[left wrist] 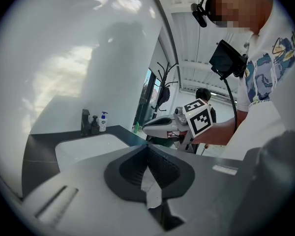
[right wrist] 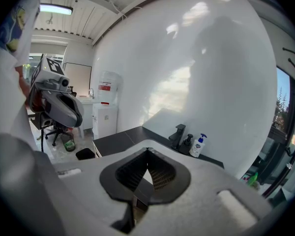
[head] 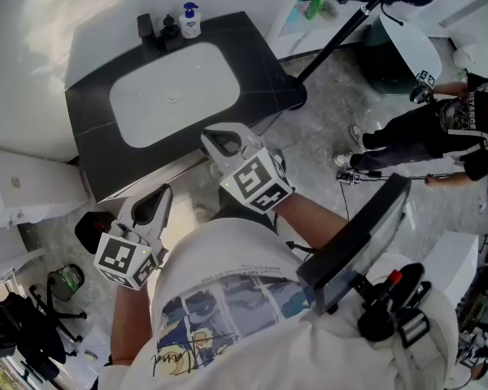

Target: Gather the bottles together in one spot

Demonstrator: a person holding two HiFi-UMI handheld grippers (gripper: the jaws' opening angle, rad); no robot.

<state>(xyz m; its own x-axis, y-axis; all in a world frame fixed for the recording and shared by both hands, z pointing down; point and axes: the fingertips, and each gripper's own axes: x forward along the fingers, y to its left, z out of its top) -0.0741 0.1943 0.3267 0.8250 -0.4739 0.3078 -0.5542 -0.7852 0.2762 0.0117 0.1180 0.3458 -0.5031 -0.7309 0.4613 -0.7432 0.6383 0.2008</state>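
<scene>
Meeting at their tips, the pads of the left gripper (left wrist: 147, 147) are clenched with nothing between them, as its own view shows. The right gripper (right wrist: 147, 154) reads the same in its own view: its jaws are pressed together and empty.

In the head view both tools sit in the lower middle of the frame. The left one is low and left of centre. The right one is higher and nearer the centre, just off the front edge of the counter (head: 256, 51). Each carries a marker cube (head: 259, 179) behind its jaws, and the wearer's forearms and printed white shirt fill the bottom of the frame. Neither gripper touches anything on the counter.

The dark counter runs toward the upper left of the frame and holds a white basin (head: 175, 92). Along its far edge, against the white wall, three items stand in a close row. From left to right these are a black faucet (head: 145, 28), a dark pump bottle (head: 169, 29) just beside it, and a white pump bottle (head: 190, 20) with a blue top and label. All three are upright and well apart from both grippers.

A small green container (head: 314, 6) lies in the upper right, off the counter; its kind cannot be made out. A second person (head: 451, 128) is at the right edge, and a white cabinet (head: 24, 189) is at the left edge.
</scene>
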